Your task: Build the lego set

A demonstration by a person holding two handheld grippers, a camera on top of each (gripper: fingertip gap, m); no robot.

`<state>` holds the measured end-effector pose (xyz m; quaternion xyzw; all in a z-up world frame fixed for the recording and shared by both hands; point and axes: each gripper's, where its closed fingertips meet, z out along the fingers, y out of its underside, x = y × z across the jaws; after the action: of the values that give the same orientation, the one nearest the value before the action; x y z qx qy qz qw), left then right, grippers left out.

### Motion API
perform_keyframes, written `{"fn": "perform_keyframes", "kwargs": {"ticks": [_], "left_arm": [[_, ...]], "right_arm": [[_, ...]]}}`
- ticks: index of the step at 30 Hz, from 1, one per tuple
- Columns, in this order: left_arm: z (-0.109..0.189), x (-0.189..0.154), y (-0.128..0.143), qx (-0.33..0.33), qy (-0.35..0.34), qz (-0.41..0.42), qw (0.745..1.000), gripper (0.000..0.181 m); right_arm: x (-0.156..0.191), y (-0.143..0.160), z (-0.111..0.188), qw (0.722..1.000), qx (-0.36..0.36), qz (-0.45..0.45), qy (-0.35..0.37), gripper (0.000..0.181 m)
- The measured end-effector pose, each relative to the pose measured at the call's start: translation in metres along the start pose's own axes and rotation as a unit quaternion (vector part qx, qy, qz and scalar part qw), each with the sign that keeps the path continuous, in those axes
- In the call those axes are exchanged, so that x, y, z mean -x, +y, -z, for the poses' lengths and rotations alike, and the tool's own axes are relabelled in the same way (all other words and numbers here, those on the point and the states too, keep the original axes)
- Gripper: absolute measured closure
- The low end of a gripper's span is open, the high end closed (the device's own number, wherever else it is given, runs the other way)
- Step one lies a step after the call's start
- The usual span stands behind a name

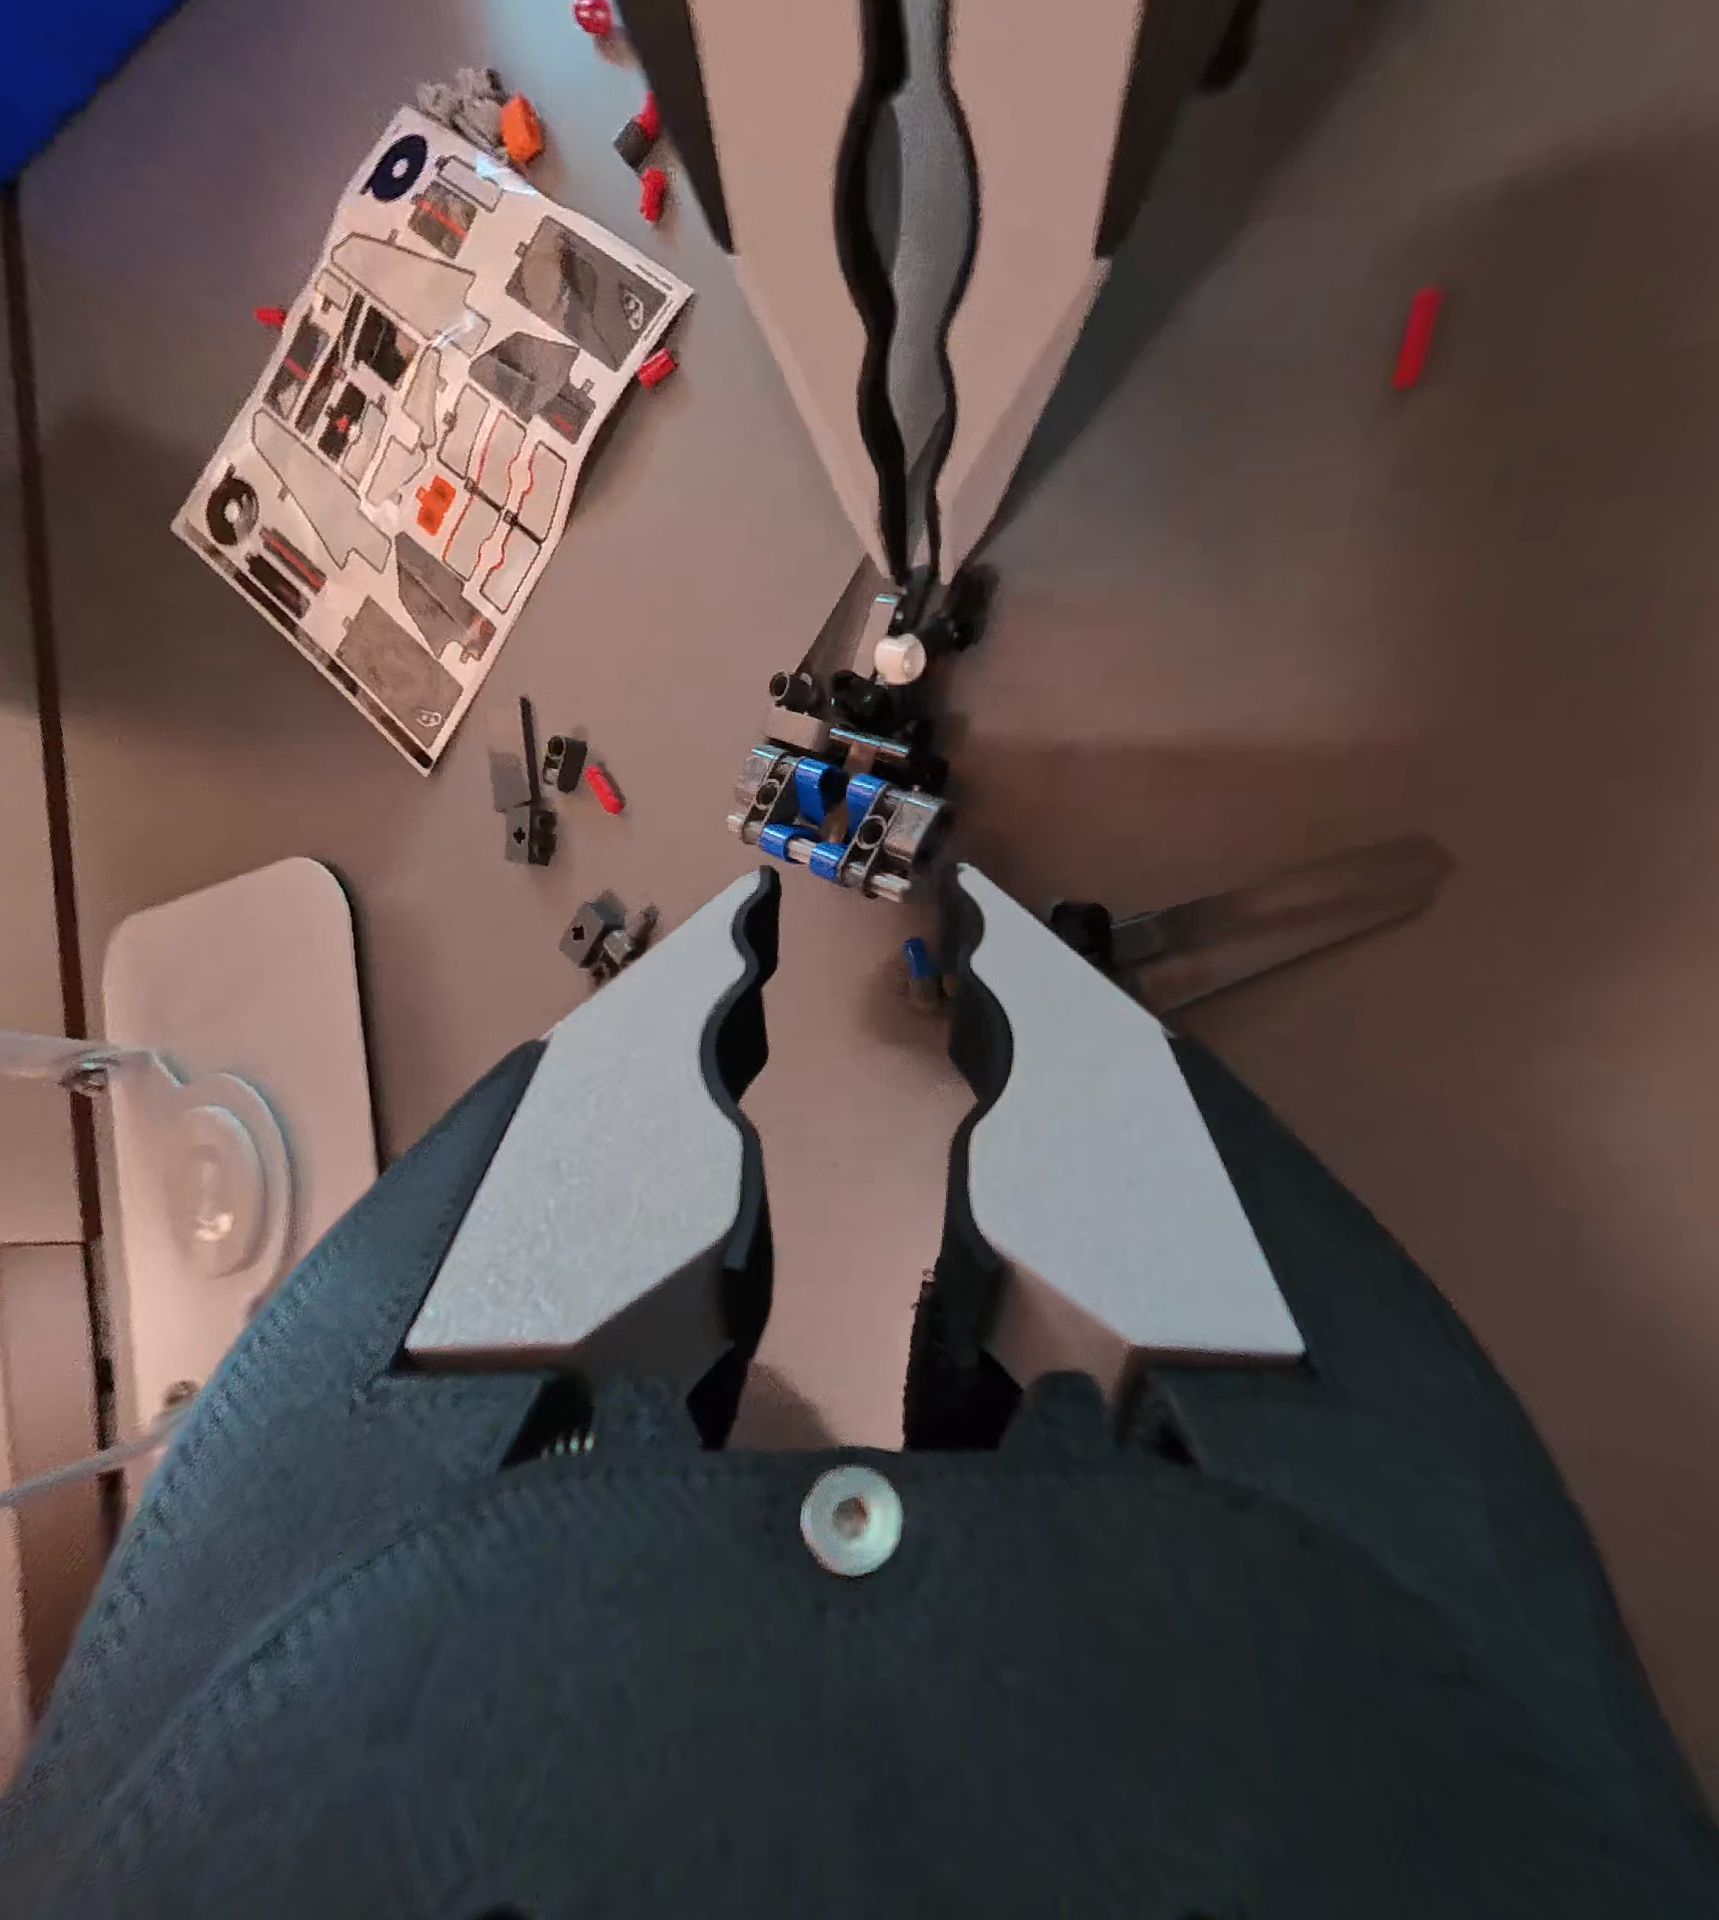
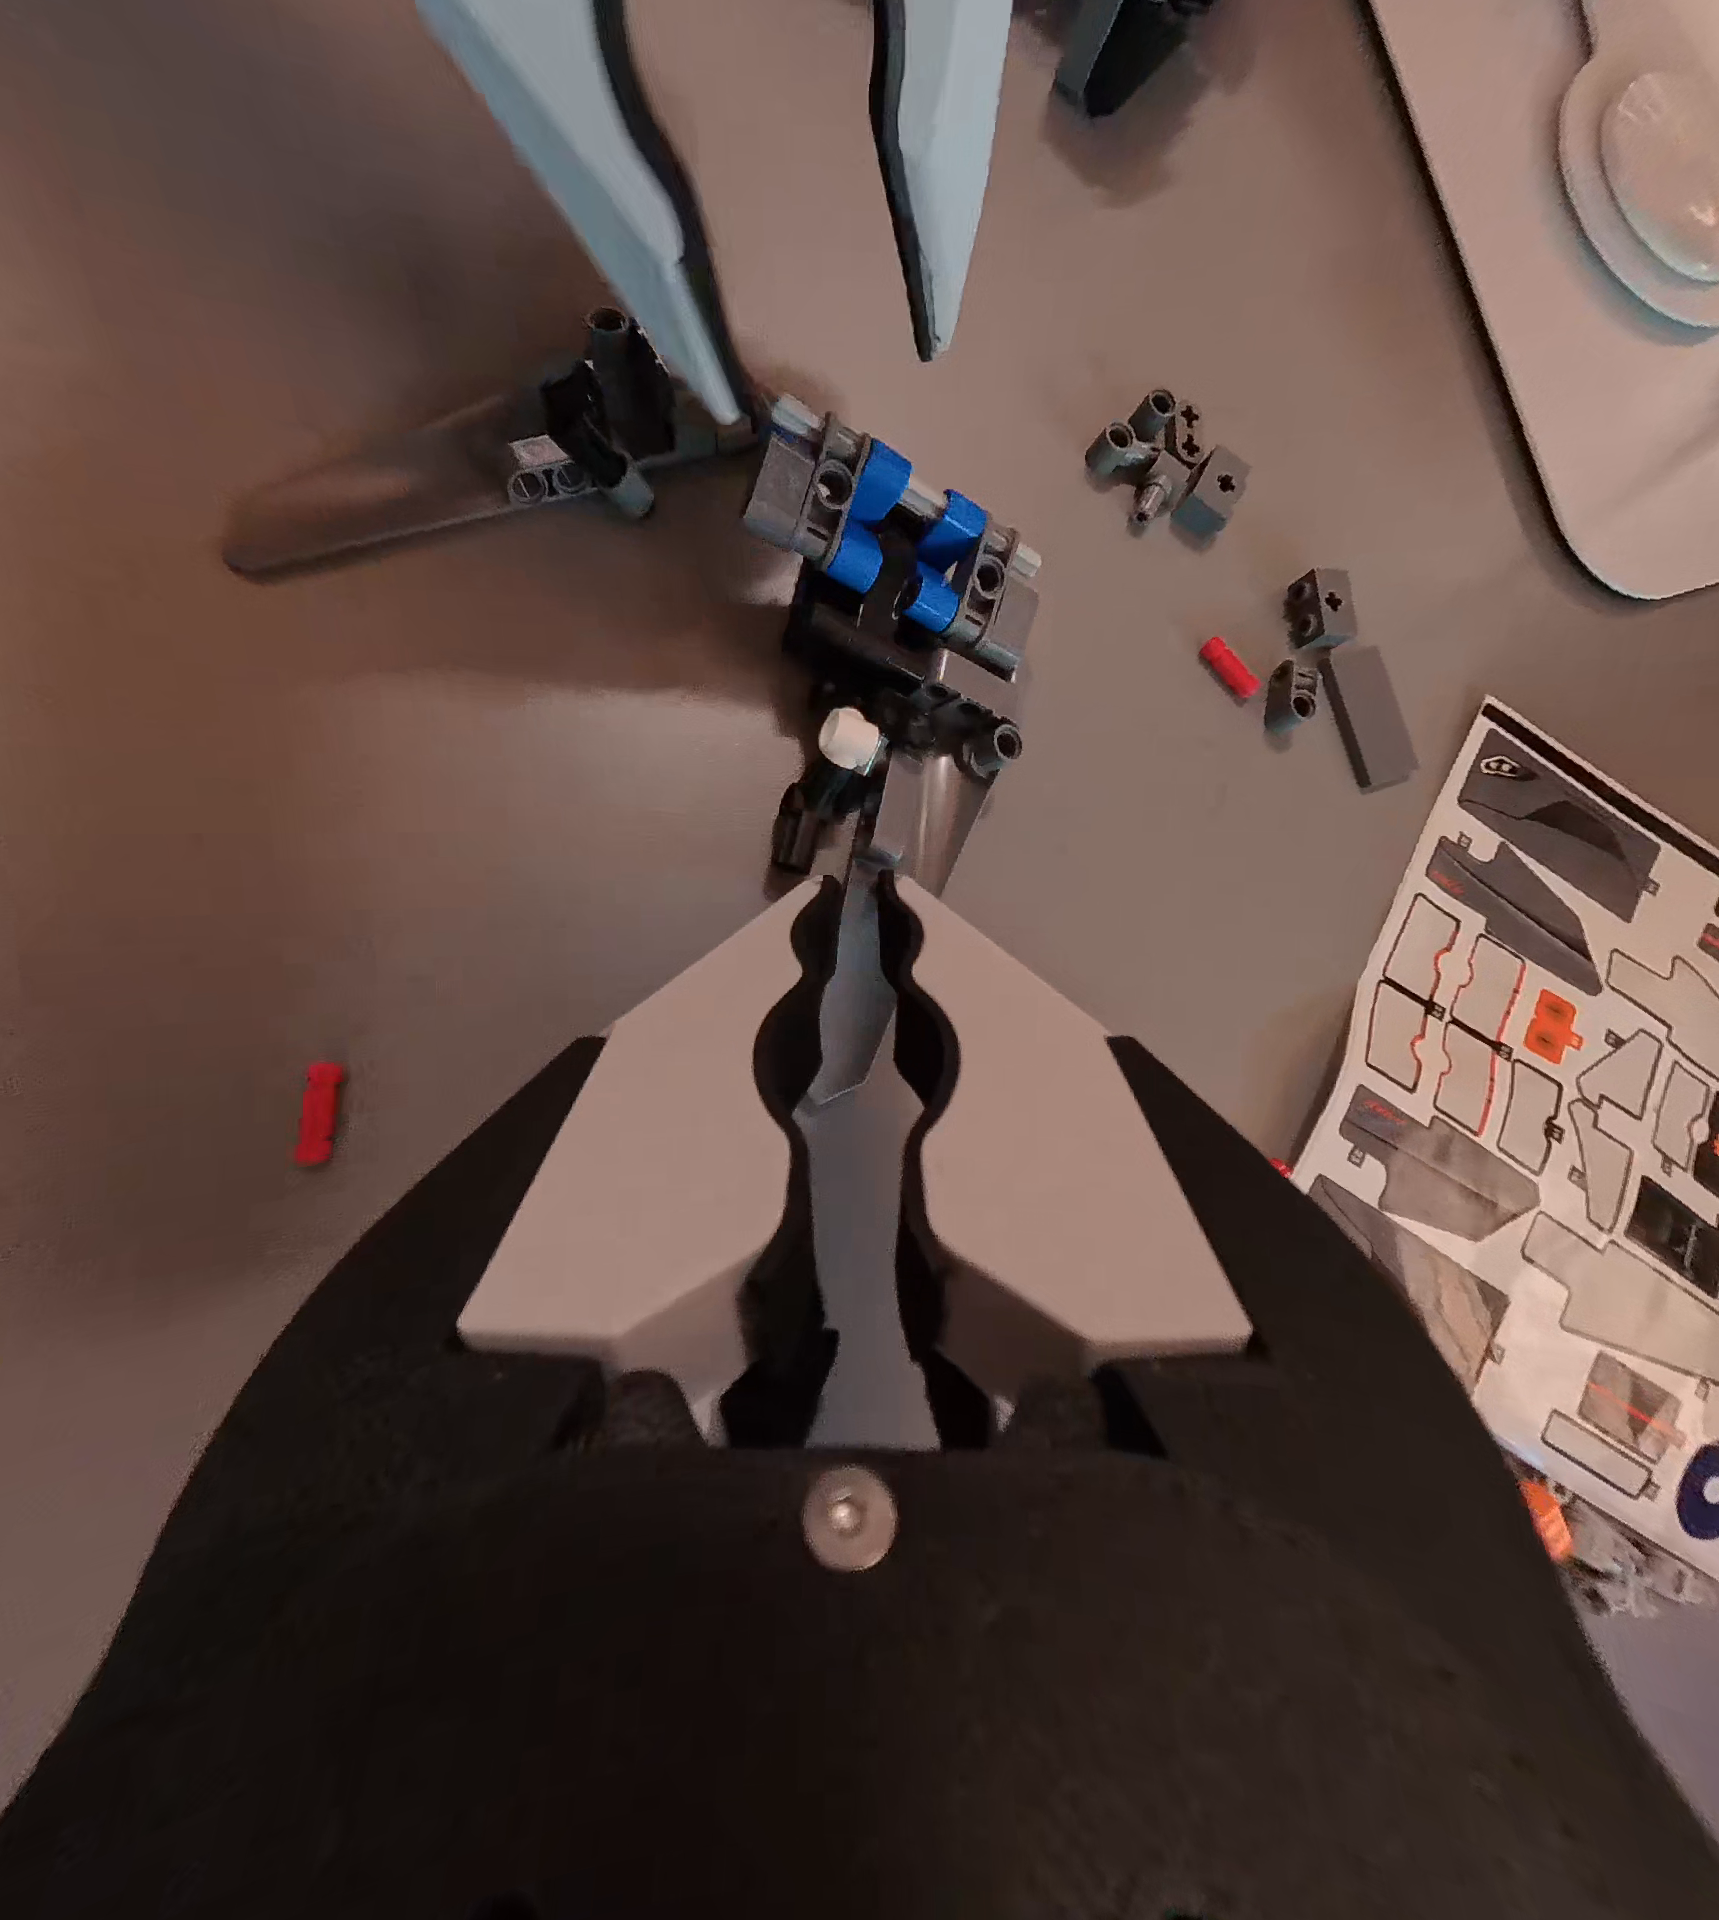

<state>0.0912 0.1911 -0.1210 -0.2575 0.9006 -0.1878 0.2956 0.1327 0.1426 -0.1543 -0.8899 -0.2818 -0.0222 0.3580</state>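
Observation:
The lego assembly (image 1: 839, 810) of grey beams, blue connectors and black pins lies on the brown table; it also shows in the right wrist view (image 2: 896, 551). My right gripper (image 2: 855, 888) is shut on the pointed grey panel (image 2: 850, 1039) at the assembly's near end. It enters the left wrist view from the top (image 1: 902, 582). My left gripper (image 1: 863, 894) is open and empty, with its fingertips just short of the assembly's blue end. In the right wrist view it (image 2: 829, 384) comes in from the top, one fingertip beside the grey beam end.
A long grey panel with black connectors (image 2: 439, 499) lies beside the assembly. Loose grey parts (image 2: 1167, 457), a red pin (image 2: 1229, 665) and a red axle (image 2: 318, 1110) are scattered about. A small blue pin (image 1: 919, 961) lies between my left fingers. A sticker sheet (image 1: 429, 416) and a white tray (image 2: 1665, 312) lie off to the side. The grippers' ends are close to 8 cm from one another. About 9 cm separates my right fingertips from the red axle (image 2: 318, 1110). Look for it in the left wrist view (image 1: 1416, 326) too.

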Motion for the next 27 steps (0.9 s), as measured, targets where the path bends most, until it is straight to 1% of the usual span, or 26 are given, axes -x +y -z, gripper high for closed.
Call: {"fn": "perform_keyframes", "kwargs": {"ticks": [1,3,4,8,10,13,15,16,19,22,25,27], "left_arm": [[-0.002,0.000,0.001,0.006,-0.008,-0.017,1.000,0.153],[-0.006,0.001,0.004,0.017,-0.028,-0.056,0.998,0.148],[-0.008,0.004,0.005,0.019,-0.040,-0.071,0.996,0.149],[-0.012,0.005,0.002,0.005,-0.049,-0.106,0.993,0.147],[-0.013,0.003,-0.001,-0.004,-0.040,-0.115,0.993,0.147],[-0.014,-0.005,-0.006,-0.024,-0.015,-0.131,0.991,0.152],[-0.015,-0.009,-0.007,-0.030,-0.004,-0.139,0.990,0.158],[-0.015,-0.011,-0.008,-0.033,0.001,-0.141,0.990,0.165],[-0.013,-0.009,-0.011,-0.048,0.004,-0.121,0.992,0.170],[-0.011,-0.006,-0.016,-0.069,0.010,-0.080,0.994,0.172],[-0.009,-0.003,-0.018,-0.079,0.023,-0.042,0.996,0.174],[-0.009,0.000,-0.017,-0.080,0.028,-0.015,0.996,0.174]], "right_arm": [[0.000,0.000,0.000,1.000,-0.002,-0.005,-0.011,0.177],[0.000,0.000,0.000,0.999,-0.009,-0.022,-0.038,0.178],[0.000,0.001,0.000,0.998,-0.012,-0.032,-0.052,0.178],[-0.001,0.001,0.000,0.993,-0.016,-0.056,-0.101,0.179],[-0.001,0.001,0.000,0.990,-0.016,-0.064,-0.122,0.179],[-0.001,0.002,0.000,0.986,-0.014,-0.075,-0.147,0.180],[-0.001,0.002,0.001,0.983,-0.015,-0.081,-0.162,0.180],[-0.002,0.002,0.001,0.982,-0.016,-0.084,-0.169,0.180],[-0.002,0.001,0.002,0.979,-0.022,-0.089,-0.181,0.180],[-0.006,0.000,0.003,0.979,-0.030,-0.093,-0.178,0.178],[-0.017,-0.003,0.010,0.983,-0.047,-0.098,-0.145,0.166],[-0.026,-0.009,0.021,0.985,-0.070,-0.102,-0.117,0.156]]}}
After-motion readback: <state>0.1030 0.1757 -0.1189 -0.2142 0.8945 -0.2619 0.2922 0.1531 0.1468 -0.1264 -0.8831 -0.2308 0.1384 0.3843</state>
